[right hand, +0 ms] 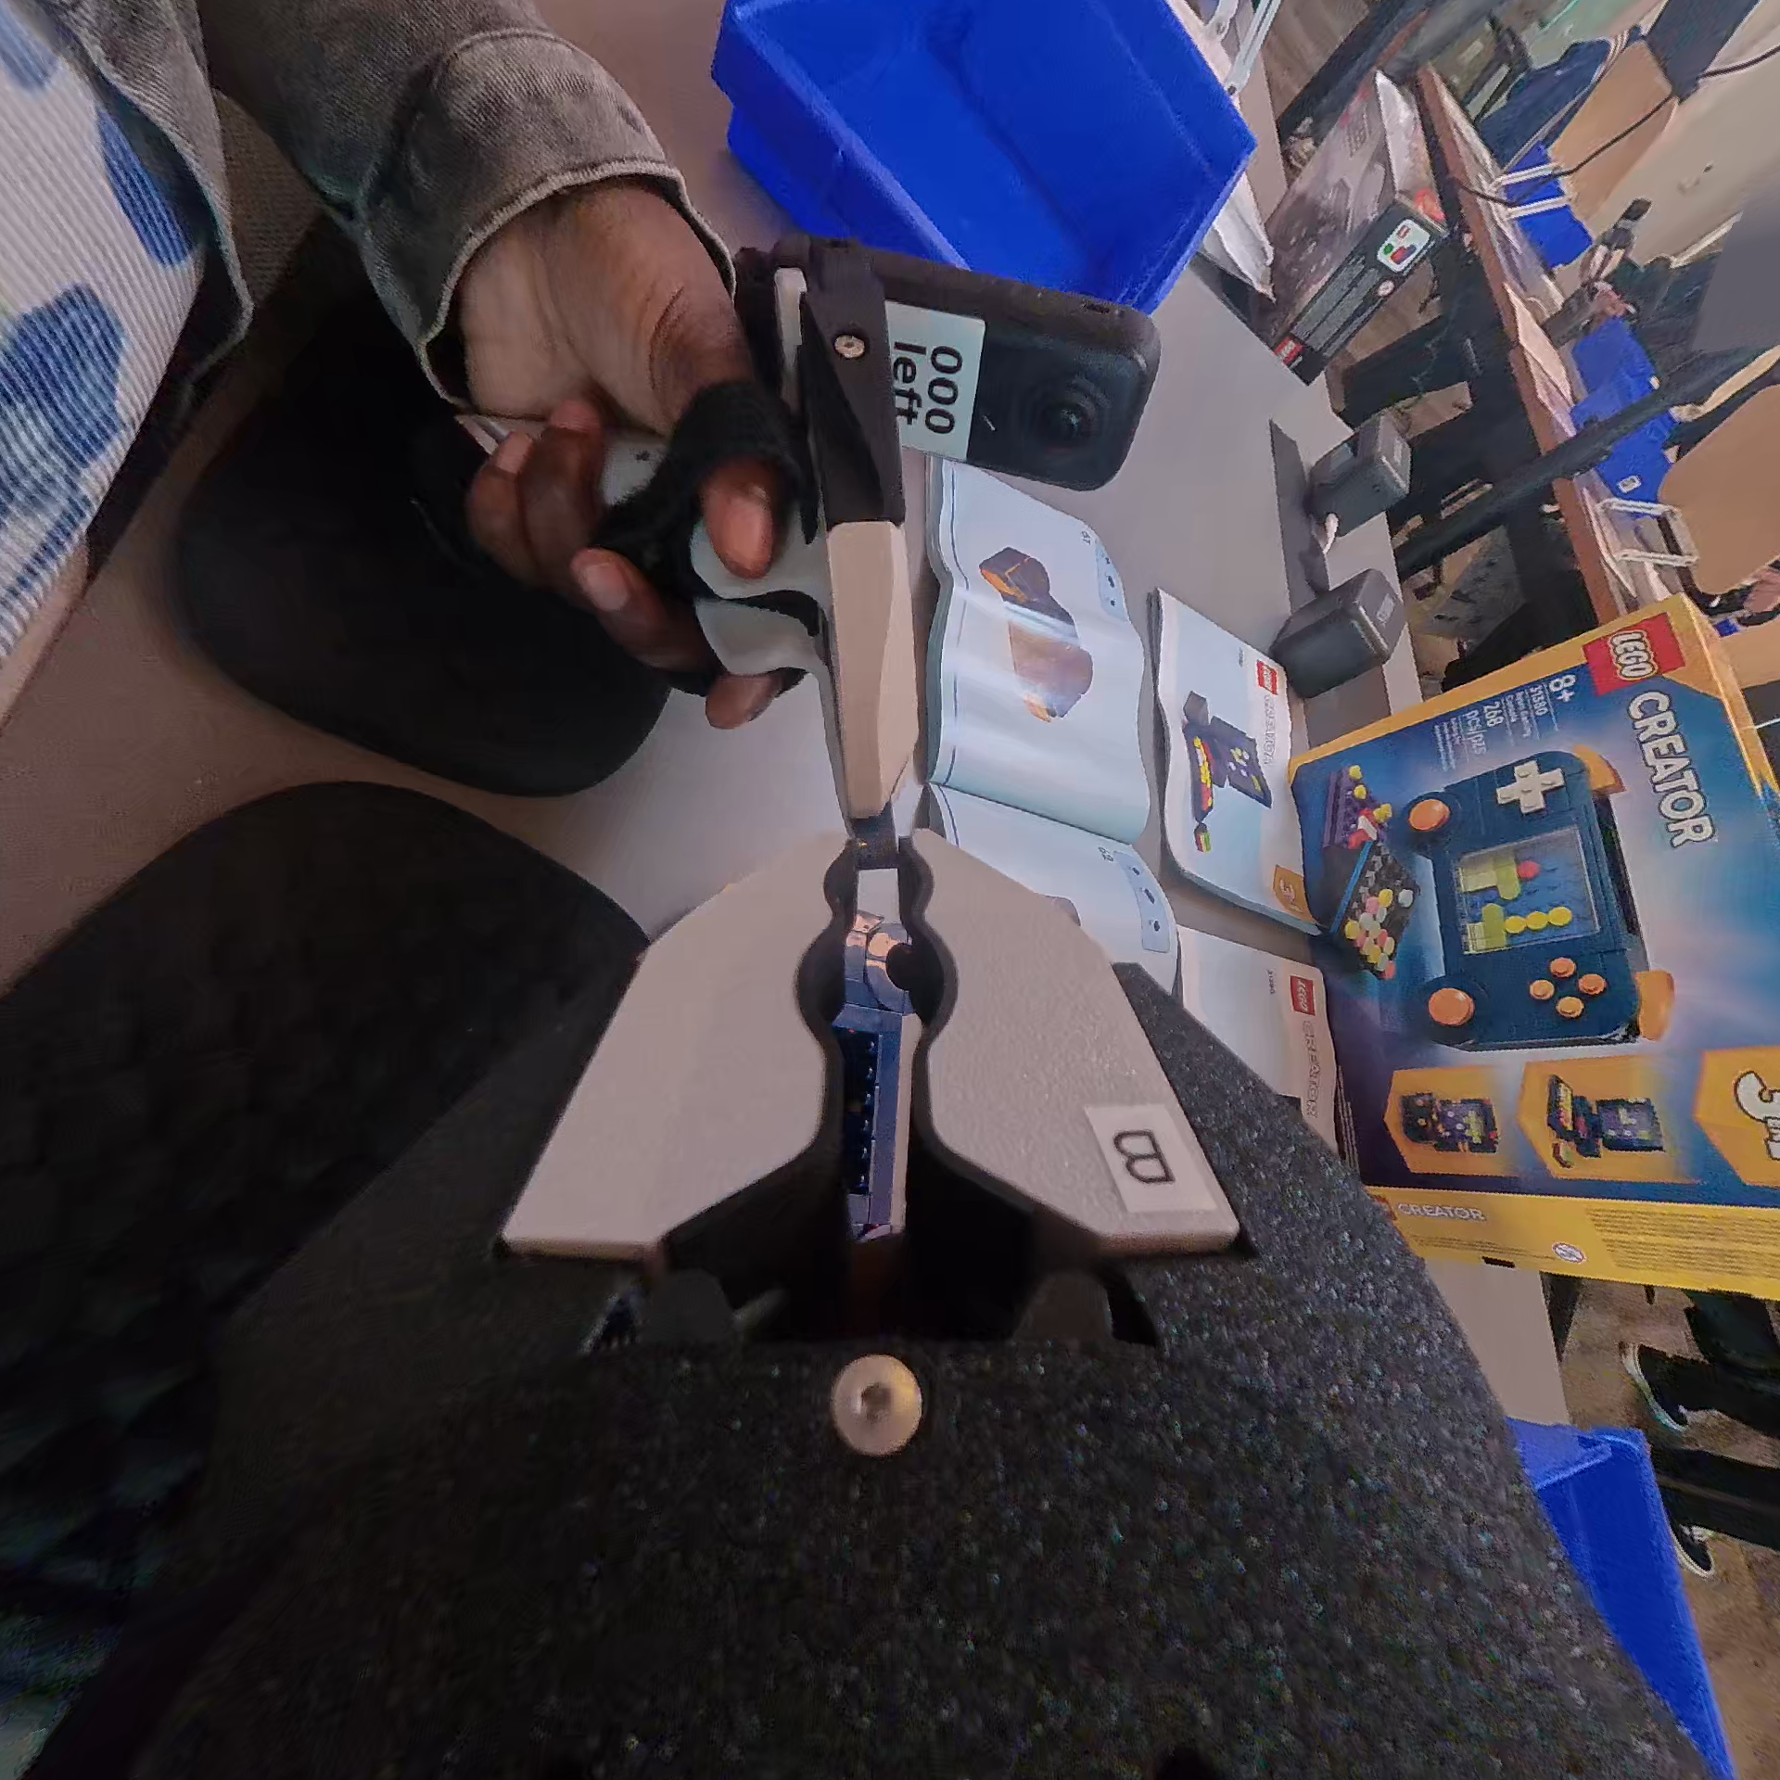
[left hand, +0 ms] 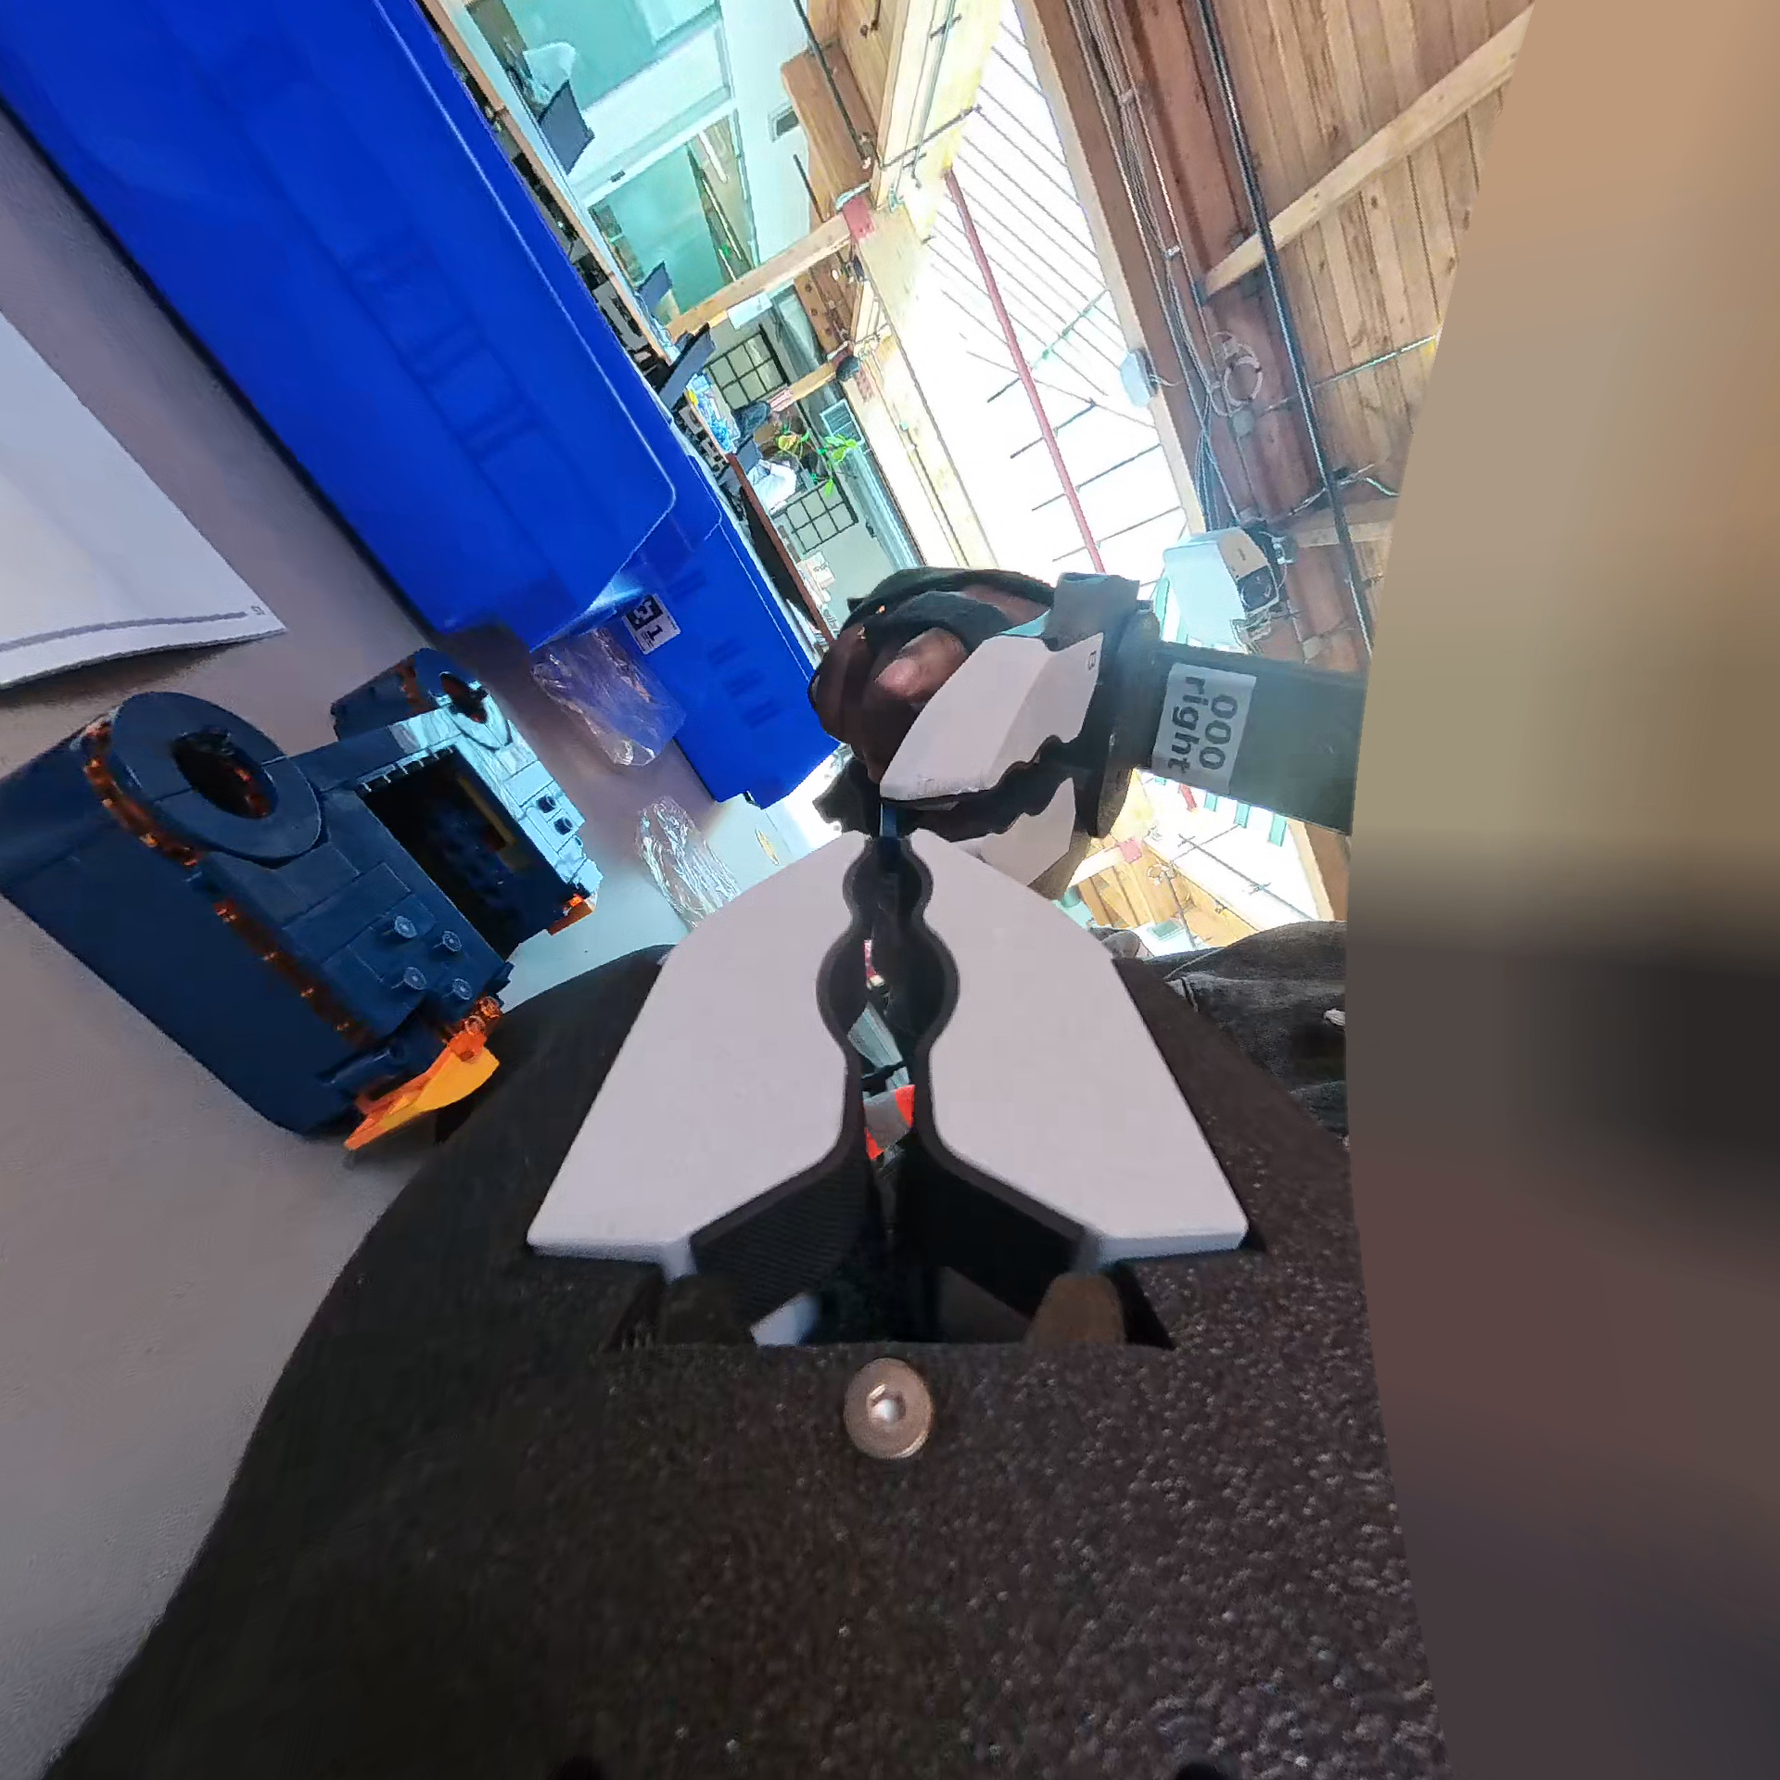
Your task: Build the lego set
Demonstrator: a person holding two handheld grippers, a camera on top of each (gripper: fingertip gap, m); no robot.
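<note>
Dark-blue lego piece point(right hand: 875, 1088), thin, studded, between right gripper point(right hand: 875, 848) jaws

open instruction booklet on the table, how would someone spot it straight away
Start at the yellow lego box on the grey table. Left of it lie several paper booklets; the open instruction booklet is farthest from the box, beside the left gripper. It alone lies spread open, white pages showing a dark blue and orange model.
</note>
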